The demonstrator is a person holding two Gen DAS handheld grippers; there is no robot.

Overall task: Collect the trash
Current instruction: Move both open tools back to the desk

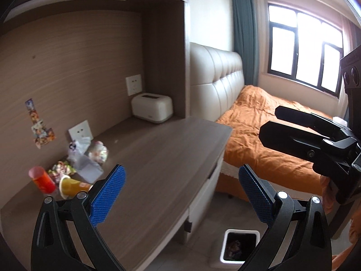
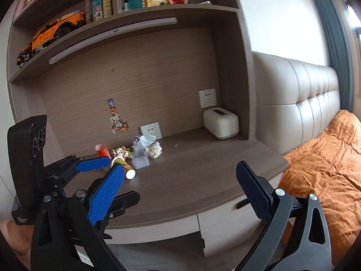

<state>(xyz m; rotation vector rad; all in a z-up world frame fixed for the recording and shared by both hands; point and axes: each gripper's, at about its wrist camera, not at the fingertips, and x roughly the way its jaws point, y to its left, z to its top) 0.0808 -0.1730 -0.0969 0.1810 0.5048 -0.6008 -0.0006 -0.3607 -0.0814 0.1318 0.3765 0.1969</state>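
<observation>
Trash lies bunched near the back left corner of the tabletop (image 2: 203, 169), close to the back panel: a red cup (image 2: 102, 150) upright, a yellow cup (image 2: 123, 164) on its side with its open end toward the front edge, crumpled colourful wrappers (image 2: 121, 151), a clear plastic bag (image 2: 141, 152), and a pale crumpled ball (image 2: 154, 150) just beside the bag. Left hand-held gripper (image 1: 180, 192): blue pads spread wide, nothing between them, held above the front edge. Right hand-held gripper (image 2: 180, 189): likewise wide open and empty, over the front edge, well apart from the trash. White bin (image 1: 240, 247) stands on the floor below the tabletop's front right corner, dark contents inside. Toaster (image 2: 221, 124) sits at the back right corner. Bed (image 1: 270, 140) with orange cover lies beyond the right edge.
</observation>
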